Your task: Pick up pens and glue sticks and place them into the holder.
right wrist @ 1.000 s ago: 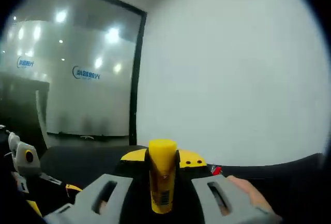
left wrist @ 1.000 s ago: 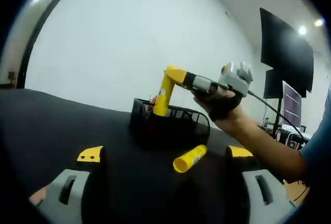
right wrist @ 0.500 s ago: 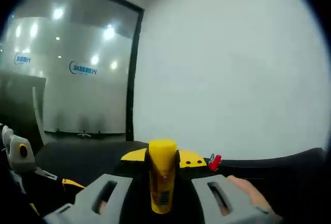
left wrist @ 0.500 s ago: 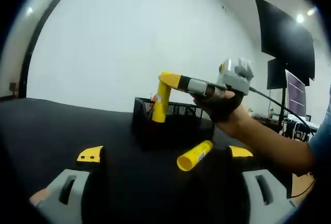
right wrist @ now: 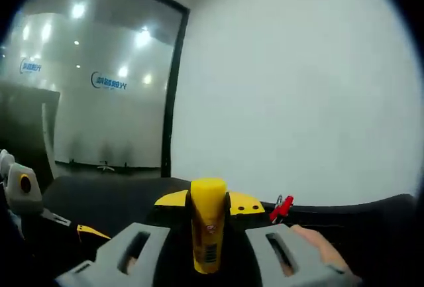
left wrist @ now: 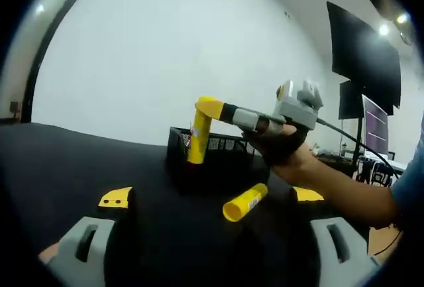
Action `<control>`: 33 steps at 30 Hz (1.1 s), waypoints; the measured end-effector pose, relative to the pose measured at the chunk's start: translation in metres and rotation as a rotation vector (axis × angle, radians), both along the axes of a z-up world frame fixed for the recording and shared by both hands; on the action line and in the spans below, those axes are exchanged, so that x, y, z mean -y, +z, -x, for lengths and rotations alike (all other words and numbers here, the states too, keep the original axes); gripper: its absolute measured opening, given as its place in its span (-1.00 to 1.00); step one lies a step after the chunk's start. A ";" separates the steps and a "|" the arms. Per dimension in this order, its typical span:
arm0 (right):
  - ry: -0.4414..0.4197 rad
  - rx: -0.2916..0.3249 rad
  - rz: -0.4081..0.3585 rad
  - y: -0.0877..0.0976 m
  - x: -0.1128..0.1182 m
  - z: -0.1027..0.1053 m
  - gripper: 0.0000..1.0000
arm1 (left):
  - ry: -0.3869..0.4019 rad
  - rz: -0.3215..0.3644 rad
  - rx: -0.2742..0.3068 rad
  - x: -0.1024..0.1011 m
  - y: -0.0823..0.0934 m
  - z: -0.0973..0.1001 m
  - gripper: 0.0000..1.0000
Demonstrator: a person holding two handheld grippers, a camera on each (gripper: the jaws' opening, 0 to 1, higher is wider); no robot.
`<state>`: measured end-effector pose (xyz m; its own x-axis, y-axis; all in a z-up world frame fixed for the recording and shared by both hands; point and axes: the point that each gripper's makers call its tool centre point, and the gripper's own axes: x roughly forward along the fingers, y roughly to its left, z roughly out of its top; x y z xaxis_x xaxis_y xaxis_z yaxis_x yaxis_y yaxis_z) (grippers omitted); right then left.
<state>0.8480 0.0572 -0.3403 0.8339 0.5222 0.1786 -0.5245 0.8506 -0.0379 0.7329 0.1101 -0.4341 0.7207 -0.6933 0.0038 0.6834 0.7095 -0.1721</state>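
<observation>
Right gripper [right wrist: 209, 217], in its own view, was clamped on an upright yellow glue stick [right wrist: 208, 230], jaws pressed against both its sides; lower end of the stick lost in the dark between the jaws. Just right of the jaw tips poked a red clip-like tip [right wrist: 281, 209], too small to name. Near the right jaw showed part of a hand [right wrist: 323, 248], cut off at the edge. Far to the left sat the left gripper [right wrist: 20, 191], only partly inside the picture. Beyond the jaws lay a black table [right wrist: 106, 197], then a white wall [right wrist: 298, 88] and a glass partition [right wrist: 79, 101] with reflected lights and a blurred logo.

Left gripper [left wrist: 212, 197], in its own view, stood wide apart and held nothing, yellow tips well separated over the black table [left wrist: 59, 161]. Between the tips and slightly ahead lay a second glue stick [left wrist: 245, 201] on the table, tilted, touching neither jaw. Just beyond it stood the black mesh holder [left wrist: 215, 158]; contents mostly hidden by its dark wall, though something reddish peeked at the rim. Above the holder's left end hung the held glue stick [left wrist: 197, 132], upright, lower end at or just inside the rim; cannot tell which. From the right reached the right gripper [left wrist: 211, 109], with the hand [left wrist: 281, 144] and forearm behind. Farther right, dark monitors [left wrist: 364, 55], partly cut off.
</observation>
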 end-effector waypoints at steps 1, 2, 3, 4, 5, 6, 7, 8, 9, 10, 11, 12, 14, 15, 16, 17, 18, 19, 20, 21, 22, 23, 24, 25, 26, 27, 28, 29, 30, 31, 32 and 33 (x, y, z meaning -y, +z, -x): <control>0.003 -0.006 -0.002 -0.002 -0.002 0.001 -0.65 | 0.002 0.003 0.001 0.000 0.001 0.000 0.92; 0.008 -0.012 -0.008 -0.003 -0.003 0.001 -0.65 | 0.004 0.007 0.000 -0.001 0.001 -0.002 0.92; 0.011 -0.014 -0.016 -0.003 -0.004 0.001 -0.65 | 0.006 0.009 -0.001 -0.002 0.001 -0.003 0.92; 0.011 -0.015 -0.022 -0.004 -0.005 0.001 -0.65 | 0.005 0.011 -0.003 -0.002 0.001 -0.002 0.92; 0.011 -0.016 -0.025 -0.004 -0.005 0.001 -0.65 | 0.008 0.013 -0.003 -0.002 0.001 -0.003 0.92; 0.008 -0.016 -0.026 -0.005 -0.006 0.001 -0.65 | 0.009 0.013 -0.004 -0.003 0.001 -0.003 0.92; 0.003 -0.018 -0.025 -0.005 -0.005 -0.001 -0.65 | 0.010 0.012 -0.003 -0.003 0.001 -0.003 0.92; 0.000 -0.020 -0.026 -0.006 -0.005 -0.002 -0.65 | 0.010 0.012 -0.002 -0.003 0.001 -0.004 0.92; -0.003 -0.022 -0.028 -0.006 -0.004 -0.005 -0.65 | 0.010 0.012 -0.002 -0.003 0.001 -0.004 0.92; -0.008 -0.022 -0.030 -0.006 -0.003 -0.006 -0.65 | 0.010 0.010 -0.003 -0.003 0.000 -0.004 0.92; -0.015 -0.024 -0.034 -0.007 -0.002 -0.008 -0.65 | 0.008 0.009 -0.004 -0.003 0.000 -0.004 0.92; -0.020 -0.025 -0.035 -0.007 -0.001 -0.010 -0.65 | 0.007 0.009 -0.003 -0.003 0.000 -0.004 0.92; -0.033 -0.027 -0.037 -0.008 0.002 -0.015 -0.65 | 0.006 0.007 -0.002 -0.004 0.000 -0.005 0.92; -0.038 -0.030 -0.038 -0.009 0.004 -0.018 -0.65 | 0.006 0.006 -0.003 -0.004 -0.001 -0.006 0.92; -0.043 -0.032 -0.039 -0.010 0.005 -0.020 -0.65 | 0.005 0.004 -0.003 -0.004 -0.001 -0.006 0.92; -0.050 -0.033 -0.038 -0.011 0.006 -0.022 -0.65 | 0.004 0.003 -0.003 -0.004 -0.001 -0.006 0.92; -0.056 -0.032 -0.034 -0.012 0.006 -0.023 -0.65 | 0.004 0.002 -0.001 -0.002 -0.001 -0.004 0.92; -0.060 -0.031 -0.030 -0.013 0.006 -0.025 -0.65 | 0.003 0.002 -0.001 -0.002 -0.001 -0.004 0.92; -0.065 -0.030 -0.028 -0.015 0.007 -0.026 -0.65 | 0.004 0.002 -0.001 -0.002 -0.001 -0.004 0.92; -0.067 -0.030 -0.027 -0.016 0.007 -0.028 -0.65 | 0.004 0.002 -0.001 -0.002 -0.002 -0.004 0.92; -0.069 -0.031 -0.027 -0.017 0.007 -0.029 -0.65 | 0.004 0.004 0.000 -0.003 -0.001 -0.004 0.92; -0.070 -0.035 -0.026 -0.019 0.007 -0.031 -0.65 | 0.004 0.005 0.000 -0.003 -0.001 -0.004 0.92; -0.073 -0.037 -0.026 -0.021 0.007 -0.032 -0.65 | 0.004 0.004 0.000 -0.003 -0.001 -0.004 0.92; -0.076 -0.038 -0.024 -0.022 0.007 -0.033 -0.65 | 0.004 0.004 0.000 -0.002 -0.001 -0.003 0.92; -0.077 -0.039 -0.023 -0.023 0.007 -0.035 -0.65 | 0.004 0.003 0.000 -0.003 -0.002 -0.004 0.92; -0.078 -0.043 -0.027 -0.025 0.008 -0.036 -0.65 | 0.004 0.001 0.000 -0.003 -0.002 -0.004 0.92; -0.079 -0.043 -0.030 -0.026 0.009 -0.037 -0.65 | 0.004 -0.001 0.000 -0.003 -0.002 -0.004 0.92; -0.081 -0.042 -0.032 -0.027 0.009 -0.037 -0.65 | 0.004 -0.002 0.000 -0.003 -0.002 -0.004 0.92; -0.082 -0.040 -0.032 -0.027 0.010 -0.037 -0.65 | 0.004 -0.003 -0.001 -0.003 -0.003 -0.004 0.92; -0.081 -0.035 -0.032 -0.028 0.010 -0.037 -0.65 | 0.004 -0.004 -0.001 -0.002 -0.003 -0.004 0.92; -0.081 -0.027 -0.029 -0.028 0.010 -0.036 -0.65 | 0.004 -0.005 0.000 -0.003 -0.003 -0.004 0.91; -0.081 -0.021 -0.028 -0.029 0.010 -0.036 -0.64 | 0.004 -0.006 -0.001 -0.003 -0.003 -0.004 0.91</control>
